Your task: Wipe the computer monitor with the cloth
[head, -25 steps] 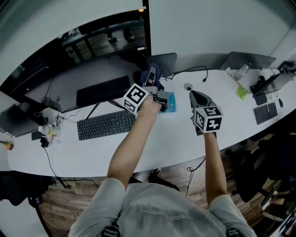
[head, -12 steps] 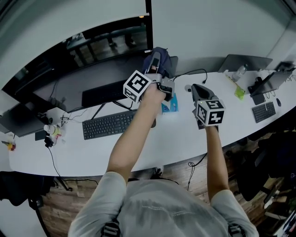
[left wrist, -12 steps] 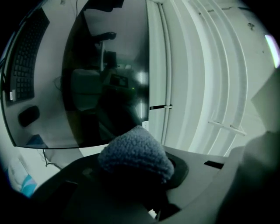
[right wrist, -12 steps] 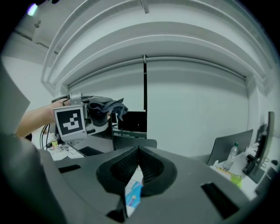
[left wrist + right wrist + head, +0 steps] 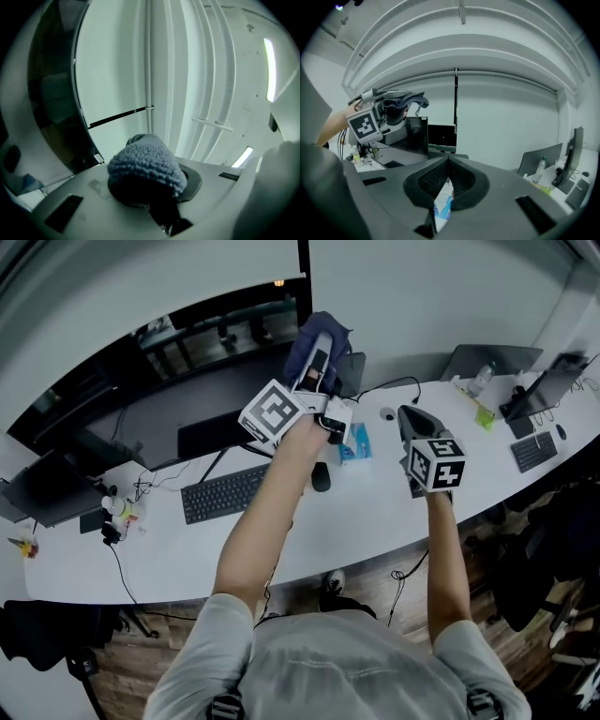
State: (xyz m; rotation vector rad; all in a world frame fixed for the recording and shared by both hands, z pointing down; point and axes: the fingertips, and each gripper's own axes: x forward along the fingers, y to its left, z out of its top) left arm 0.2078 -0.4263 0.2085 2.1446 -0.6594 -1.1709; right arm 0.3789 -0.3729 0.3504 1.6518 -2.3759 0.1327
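Left gripper: upper centre of the head view, being held raised in front of the monitor's right edge. Its jaws are clamping a bunched cloth, which is covering the tips.

Cloth: dark blue, nubbly, filling the lower centre of the left gripper view. It is being held at the monitor's right edge. Whether it is touching the screen cannot be told.

Monitor: wide, dark and curved, spanning the upper left of the head view. It is showing as a dark band at the left of the left gripper view.

Right gripper: right of centre, hovering over the desk. Its jaws are meeting at the tips and gripping nothing.

Blue-and-white packet: lying on the desk between the two grippers, showing through the gap under the right jaws.

Keyboard and mouse: resting on the desk below the monitor.
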